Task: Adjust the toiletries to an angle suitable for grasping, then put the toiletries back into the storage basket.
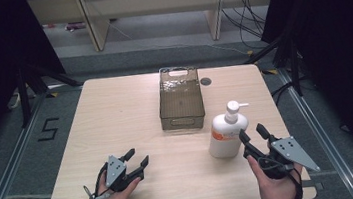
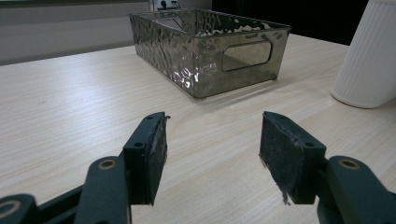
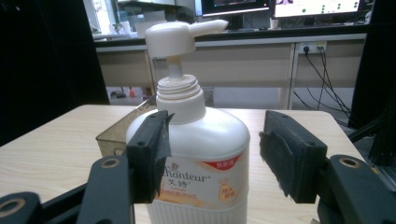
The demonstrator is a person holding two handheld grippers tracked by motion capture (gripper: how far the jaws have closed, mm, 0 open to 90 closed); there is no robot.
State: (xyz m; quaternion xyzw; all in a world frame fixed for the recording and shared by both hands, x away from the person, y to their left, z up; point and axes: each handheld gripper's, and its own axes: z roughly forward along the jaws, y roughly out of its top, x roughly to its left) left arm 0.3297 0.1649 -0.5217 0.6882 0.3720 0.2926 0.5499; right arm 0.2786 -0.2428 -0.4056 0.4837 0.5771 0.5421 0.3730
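Nearest the high view's lens, at the table's (image 1: pixel 115 106) near edge: left gripper (image 1: pixel 137 159) at 7 o'clock, jaws apart, nothing between them, aimed toward 1 o'clock. Beyond it, at about 12 o'clock on the table: hammered-metal bin (image 1: pixel 180 99), apparently empty, long axis running 6 to 12. Further right: white pump bottle (image 1: pixel 227 131), upright, just beside the bin's near right corner, spout toward 3 o'clock. Rightmost, at 5 o'clock: right gripper (image 1: pixel 254 133), jaws spread, close behind the bottle but not closed on it. Seen from the right gripper view: bottle (image 3: pixel 196 154) at 12 o'clock, slightly left of the gap. Clearly the nearer tool, so probably the one to take the bottle.
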